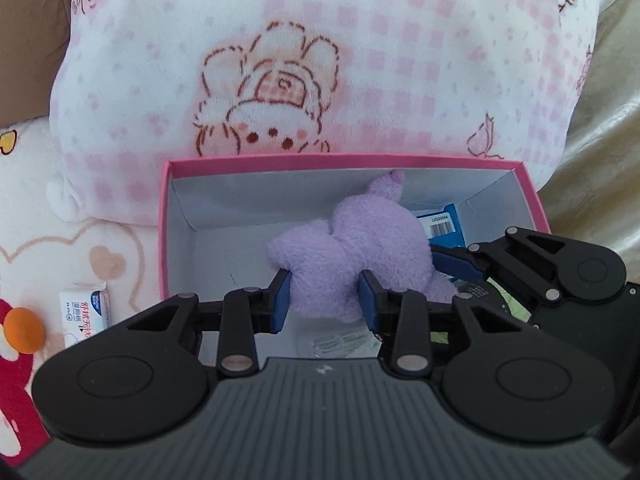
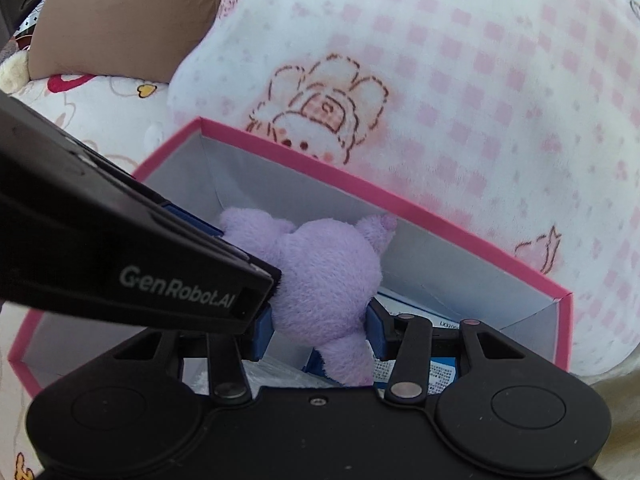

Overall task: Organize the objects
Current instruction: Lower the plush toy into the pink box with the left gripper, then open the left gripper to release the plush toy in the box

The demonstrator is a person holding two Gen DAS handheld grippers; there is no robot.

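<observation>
A soft bed or couch surface, covered in cream fabric printed with hearts, carries a big pink-checked pillow [image 1: 360, 60] and, just in front of it, a pink-rimmed box [image 1: 162, 220] with a pale grey inside.

The left gripper [image 1: 325, 306] reaches down into the box, and its blue pads are clamped on a lower limb of the purple plush toy [image 1: 352, 236], the fur bulging between them. The right gripper [image 2: 320, 332] comes in beside it and is likewise pressed onto the toy's body, pinching a fold of plush. The toy itself sits inside the box, toward the far wall nearest the pillow, its ear touching that wall. Under and beside it in the box lies a blue carton [image 1: 442, 224] with a barcode label. Outside the box, off its left wall, a small tissue packet [image 1: 86, 316] rests on the fabric.

The toy looks light and very squashy, unlikely to break but apt to sag and swing from a thin limb. A bite on the thick body should hold better than one on an ear or paw.
</observation>
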